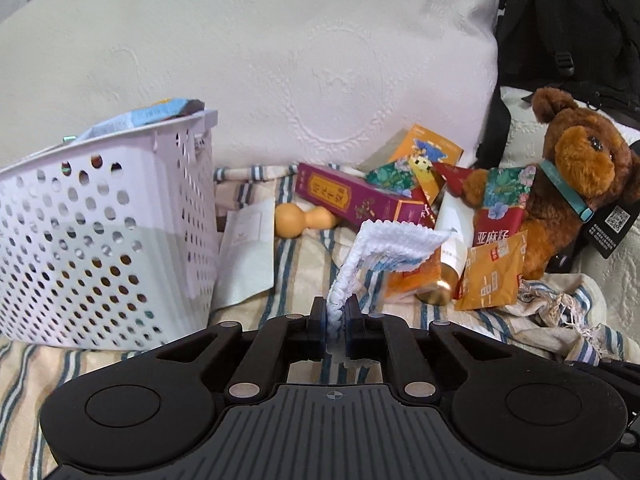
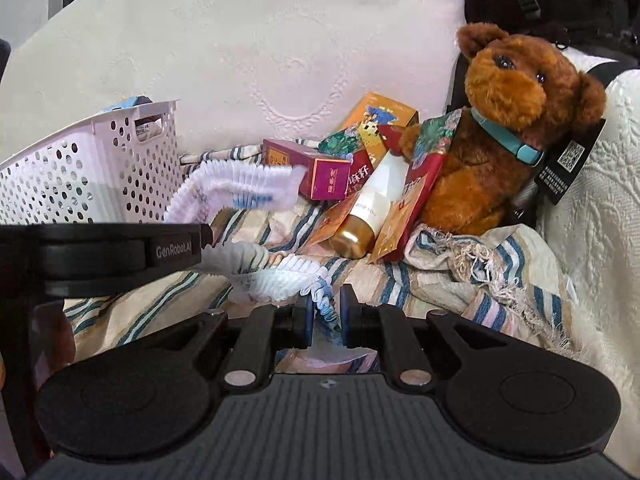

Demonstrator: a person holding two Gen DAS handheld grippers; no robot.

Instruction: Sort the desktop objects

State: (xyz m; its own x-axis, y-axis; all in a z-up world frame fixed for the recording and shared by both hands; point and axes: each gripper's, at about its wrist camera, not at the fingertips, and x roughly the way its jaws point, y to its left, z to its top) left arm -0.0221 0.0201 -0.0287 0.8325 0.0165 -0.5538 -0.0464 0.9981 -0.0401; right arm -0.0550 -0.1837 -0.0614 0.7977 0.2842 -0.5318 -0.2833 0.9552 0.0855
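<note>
Both grippers pinch one pleated white cap [image 1: 384, 248], so they should travel together toward the perforated basket [image 1: 100, 240], keeping the cloth slack. Left gripper [image 1: 335, 320] is nearly shut on the cap's ruffled edge. Right gripper [image 2: 325, 316] is likewise clamped on its other end; the basket stands ahead-left.

Ahead of the gripper, a pale embossed cushion [image 1: 280, 60] as backdrop. Underneath, a striped fringed cloth [image 2: 460, 276]. Soft daylight throughout.
</note>
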